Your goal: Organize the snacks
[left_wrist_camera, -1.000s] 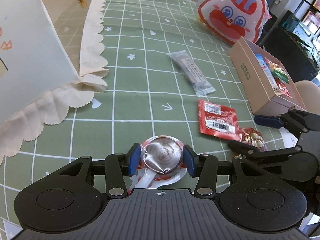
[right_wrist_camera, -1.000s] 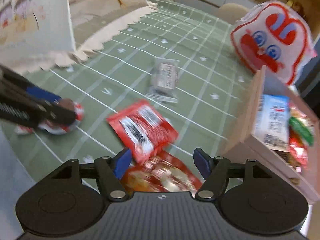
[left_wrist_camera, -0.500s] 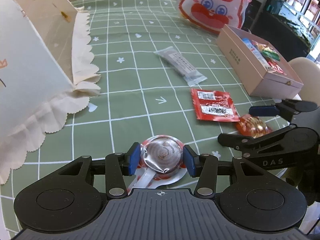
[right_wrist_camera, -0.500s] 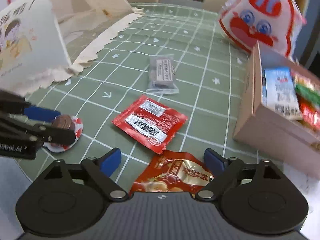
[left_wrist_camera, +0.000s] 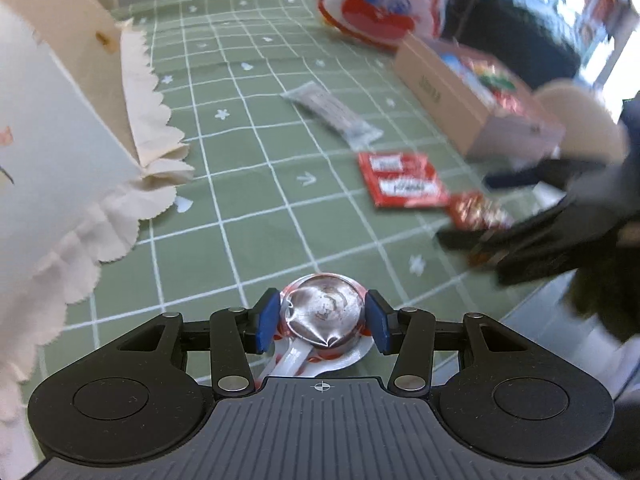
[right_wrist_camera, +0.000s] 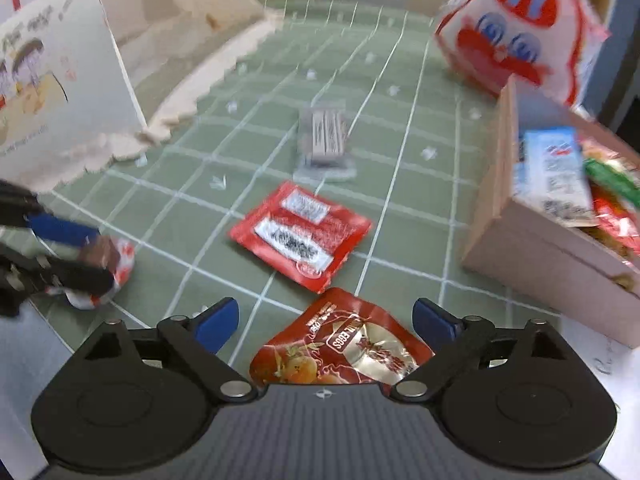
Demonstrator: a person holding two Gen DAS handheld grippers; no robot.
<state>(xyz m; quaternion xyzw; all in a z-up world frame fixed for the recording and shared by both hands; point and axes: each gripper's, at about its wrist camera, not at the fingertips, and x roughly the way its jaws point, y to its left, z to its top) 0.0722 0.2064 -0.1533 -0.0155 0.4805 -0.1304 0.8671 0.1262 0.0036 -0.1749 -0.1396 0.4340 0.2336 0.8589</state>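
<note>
Left wrist view: left gripper (left_wrist_camera: 323, 320) clamps a jelly cup (left_wrist_camera: 325, 316); right gripper (right_wrist_camera: 325, 322) gapes over the egg packet (right_wrist_camera: 344, 348); box (right_wrist_camera: 560, 256) part-filled, three packets remain

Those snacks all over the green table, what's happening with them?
A person is tidying snacks with two handheld grippers. The left gripper is clamped on a small jelly cup. The right gripper is open around a red egg-snack packet, not gripping it. A cardboard box already holds several snacks.
</note>
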